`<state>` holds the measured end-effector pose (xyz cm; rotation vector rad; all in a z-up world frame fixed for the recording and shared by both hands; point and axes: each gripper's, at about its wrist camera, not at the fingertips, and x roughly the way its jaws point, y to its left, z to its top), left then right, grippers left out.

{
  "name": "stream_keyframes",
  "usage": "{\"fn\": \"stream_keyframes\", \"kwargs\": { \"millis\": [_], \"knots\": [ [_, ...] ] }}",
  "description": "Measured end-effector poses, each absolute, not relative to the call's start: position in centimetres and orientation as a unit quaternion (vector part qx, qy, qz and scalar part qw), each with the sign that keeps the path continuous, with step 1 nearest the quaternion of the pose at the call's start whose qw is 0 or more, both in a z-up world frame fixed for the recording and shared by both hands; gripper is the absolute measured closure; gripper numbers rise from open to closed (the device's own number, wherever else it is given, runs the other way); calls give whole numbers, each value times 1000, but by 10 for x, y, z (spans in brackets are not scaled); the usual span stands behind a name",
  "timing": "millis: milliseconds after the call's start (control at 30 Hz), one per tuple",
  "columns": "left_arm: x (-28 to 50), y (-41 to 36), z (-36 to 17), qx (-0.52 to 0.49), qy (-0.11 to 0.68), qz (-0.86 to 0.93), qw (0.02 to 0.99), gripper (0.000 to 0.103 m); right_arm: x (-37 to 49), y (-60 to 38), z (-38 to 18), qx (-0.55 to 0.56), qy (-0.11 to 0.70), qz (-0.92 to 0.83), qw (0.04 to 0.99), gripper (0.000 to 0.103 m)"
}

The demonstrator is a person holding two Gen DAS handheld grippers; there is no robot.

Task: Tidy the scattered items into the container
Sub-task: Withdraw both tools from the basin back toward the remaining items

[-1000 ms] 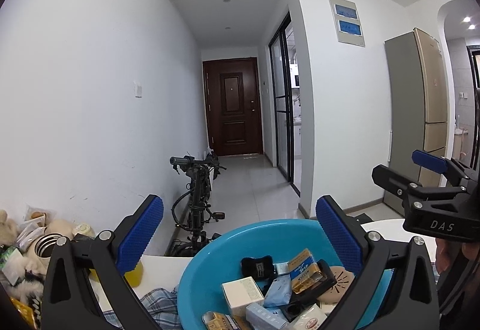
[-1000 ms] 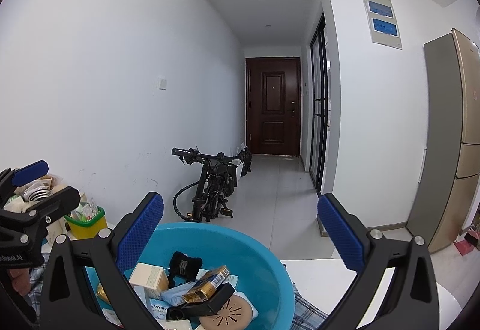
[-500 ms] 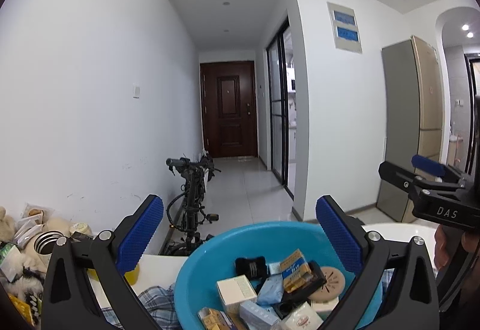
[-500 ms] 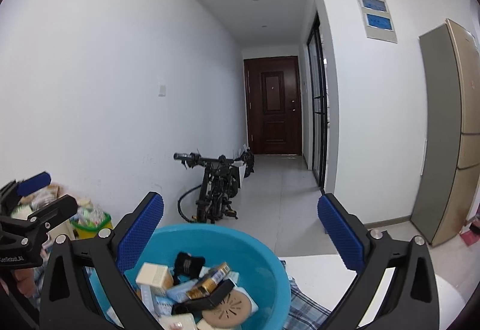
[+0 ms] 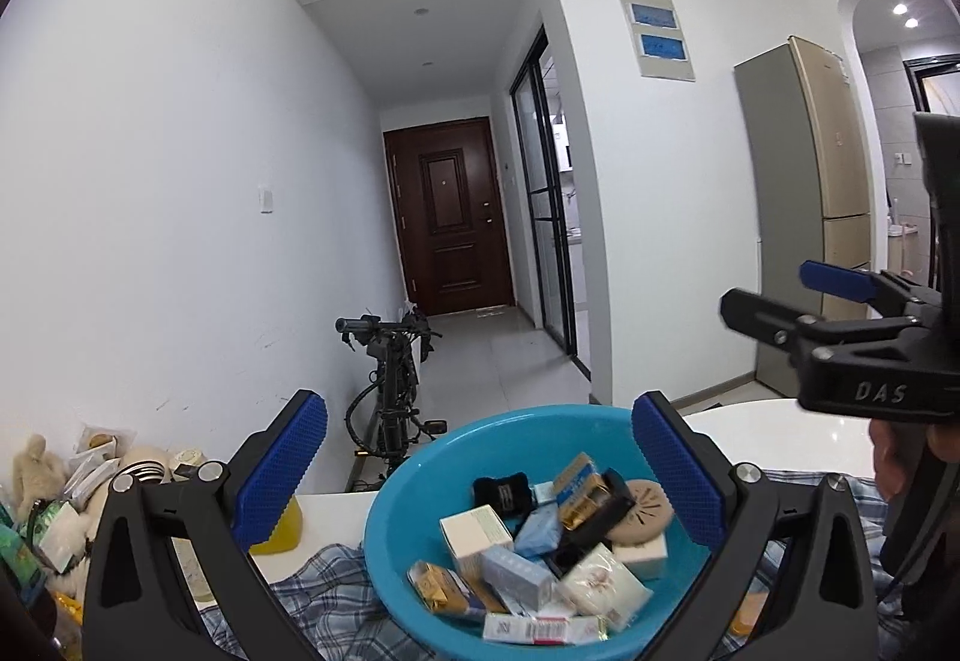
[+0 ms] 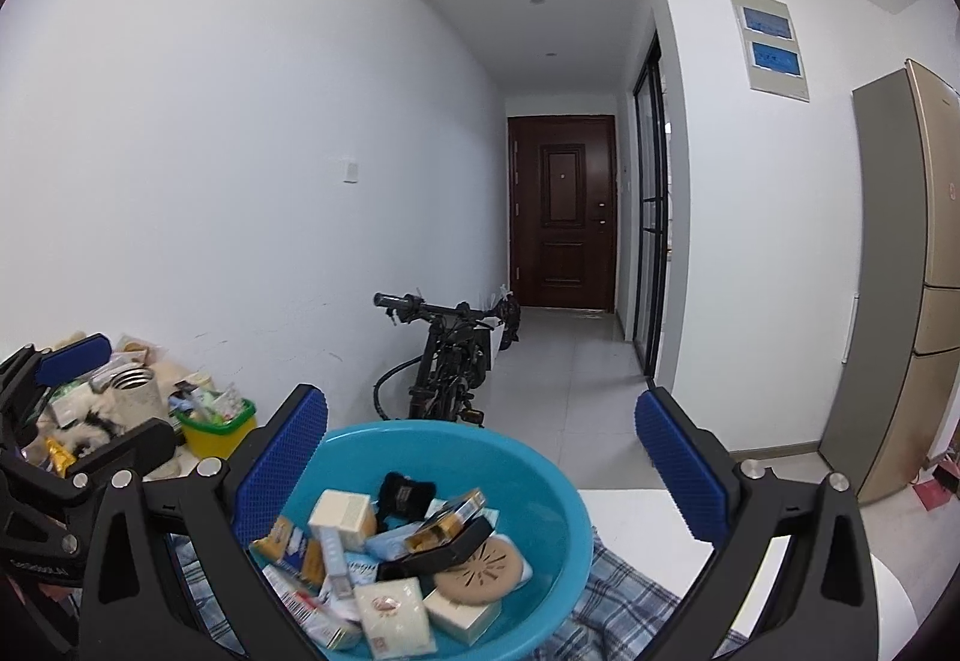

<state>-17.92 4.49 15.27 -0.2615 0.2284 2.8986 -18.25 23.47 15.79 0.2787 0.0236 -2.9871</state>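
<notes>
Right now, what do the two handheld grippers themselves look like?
Both match: the left gripper and the right gripper have black angular frames with silver screws and blue textured fingers. Seen side-on from the left wrist, the right gripper's body bears white "DAS" lettering. No cables or sleeves are visible.

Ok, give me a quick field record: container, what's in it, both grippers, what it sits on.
container: round blue plastic basin
contents: small boxes, white packets, black pouch, round tan perforated disc
surface: blue plaid cloth on white table
left gripper: open, empty, above the basin
right gripper: open, empty, above the basin
beside the basin: yellow tub of oddments
</notes>
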Motion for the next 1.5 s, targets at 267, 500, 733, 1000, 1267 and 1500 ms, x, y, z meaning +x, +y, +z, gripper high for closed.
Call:
{"fn": "stream_keyframes", "kwargs": {
  "millis": [267,500,733,1000,1267,1500],
  "knots": [
    [-149,47,153,-118,76,981,136,0,-146,228,161,97,19,-992,79,1],
    [-116,40,150,-128,73,979,138,0,-113,228,159,97,17,-992,81,1],
    [-88,29,153,-124,54,983,128,0,-85,232,157,95,7,-992,77,1],
    [-64,19,153,-123,34,984,126,0,-66,235,155,94,6,-993,77,1],
    [-54,20,147,-135,44,982,126,0,-56,234,146,105,6,-991,77,1],
    [-61,25,120,-181,58,973,133,0,-60,237,122,153,-2,-984,89,1]
  ]
}}
